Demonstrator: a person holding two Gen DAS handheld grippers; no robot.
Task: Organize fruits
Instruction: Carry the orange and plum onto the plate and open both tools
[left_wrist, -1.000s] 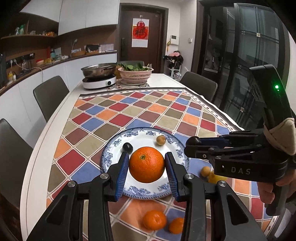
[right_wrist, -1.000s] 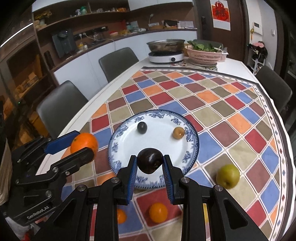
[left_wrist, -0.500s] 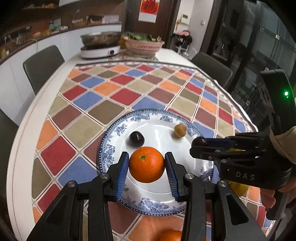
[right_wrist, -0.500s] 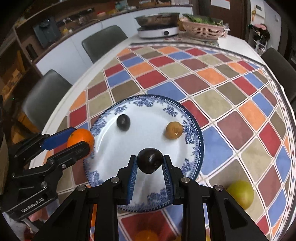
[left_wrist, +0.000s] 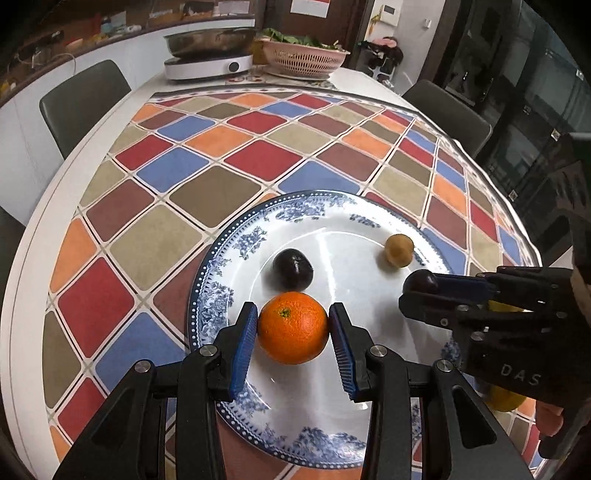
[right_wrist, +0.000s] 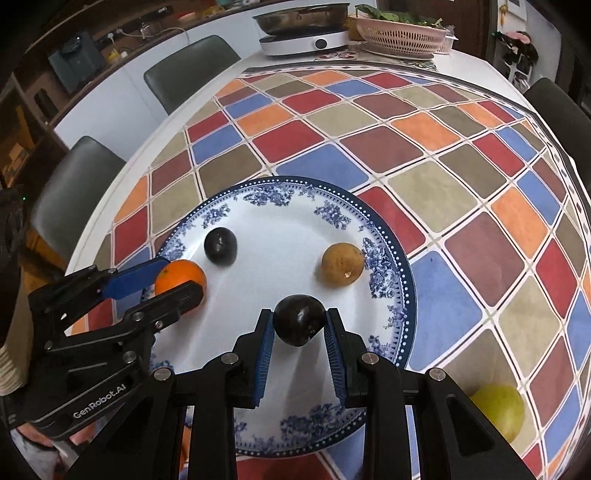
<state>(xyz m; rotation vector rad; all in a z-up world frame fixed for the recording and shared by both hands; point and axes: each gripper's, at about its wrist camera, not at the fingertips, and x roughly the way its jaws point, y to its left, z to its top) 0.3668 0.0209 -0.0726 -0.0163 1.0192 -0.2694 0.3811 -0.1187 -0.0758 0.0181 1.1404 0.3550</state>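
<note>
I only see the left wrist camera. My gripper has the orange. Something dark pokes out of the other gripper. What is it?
Observer: The right wrist view shows it whole. It is a dark plum, clamped by the right gripper above the plate.
Operator: Is any fruit hiding behind that gripper?
Observer: Yes. A green fruit lies on the cloth, off the plate's right side, not touching it.
</note>
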